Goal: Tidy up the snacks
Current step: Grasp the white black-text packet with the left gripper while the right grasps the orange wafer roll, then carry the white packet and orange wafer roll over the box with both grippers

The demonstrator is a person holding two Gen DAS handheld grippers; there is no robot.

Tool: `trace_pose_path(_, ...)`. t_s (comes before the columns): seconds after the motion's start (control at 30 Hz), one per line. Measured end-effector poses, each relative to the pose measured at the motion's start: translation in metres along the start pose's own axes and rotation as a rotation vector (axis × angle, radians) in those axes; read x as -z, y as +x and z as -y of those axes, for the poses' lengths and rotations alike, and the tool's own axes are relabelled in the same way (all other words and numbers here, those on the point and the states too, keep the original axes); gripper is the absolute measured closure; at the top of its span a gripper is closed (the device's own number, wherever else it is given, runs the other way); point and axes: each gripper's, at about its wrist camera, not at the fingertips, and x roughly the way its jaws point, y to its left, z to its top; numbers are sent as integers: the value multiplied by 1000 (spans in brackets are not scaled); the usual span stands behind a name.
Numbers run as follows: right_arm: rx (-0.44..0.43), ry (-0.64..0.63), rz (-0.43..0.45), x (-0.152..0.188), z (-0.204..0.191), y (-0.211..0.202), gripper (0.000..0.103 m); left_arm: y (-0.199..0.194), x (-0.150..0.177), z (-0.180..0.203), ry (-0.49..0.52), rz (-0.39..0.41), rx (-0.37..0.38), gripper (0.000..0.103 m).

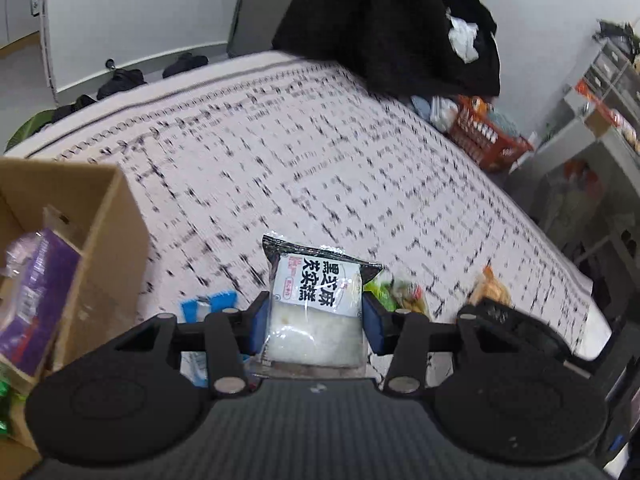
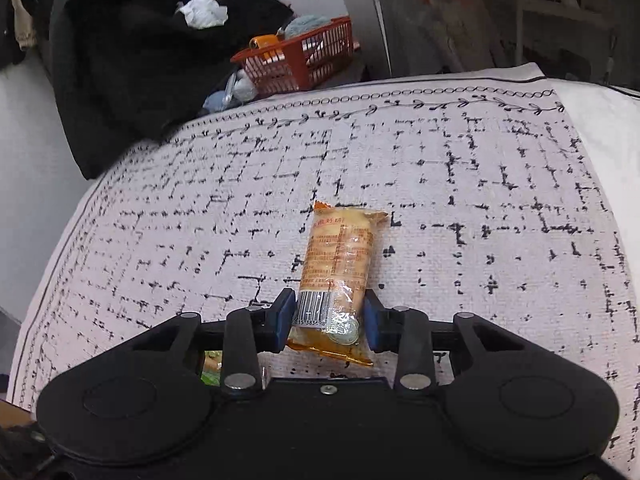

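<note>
My left gripper is shut on a clear packet of white rice cake with a black-and-white label, held above the patterned cloth. A cardboard box stands at the left with a purple packet inside. More snacks lie just past the gripper: a green packet and an orange packet, partly hidden behind the right finger. In the right wrist view my right gripper is shut on an orange biscuit packet that points away over the cloth.
The patterned cloth covers a bed-like surface. A black garment is heaped at the far edge, beside an orange basket of items. Shelves stand at the right. A blue object lies by the box.
</note>
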Motion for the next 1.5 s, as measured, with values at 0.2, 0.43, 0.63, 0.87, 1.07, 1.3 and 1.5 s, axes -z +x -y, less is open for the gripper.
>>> trace_pose_path(0.2, -107, -5, 36, -7, -7, -32, 68, -36, -16, -13, -21, 52, 5, 56)
trace_pose_path(0.43, -181, -87, 44, 1, -29, -62, 68, -79, -30, -35, -42, 102, -9, 56)
trace_pose_path(0.63, -236, -108, 28, 7, -56, -77, 68, -107, -37, -57, -62, 134, -24, 56)
trace_pose_path(0.87, -313, -172, 36, 22, -95, -96, 68, -132, -38, -92, -107, 158, -67, 56)
trace_pose_path(1.07, -377, -252, 29, 38, -128, -112, 68, -146, -39, -127, -165, 161, -103, 56)
trace_pose_path(1.3, -431, -315, 16, 53, -154, -126, 68, -155, -39, -159, -206, 153, -135, 56)
trace_pose_path(1.5, -475, -348, 13, 60, -168, -135, 68, -154, -39, -173, -228, 144, -144, 56)
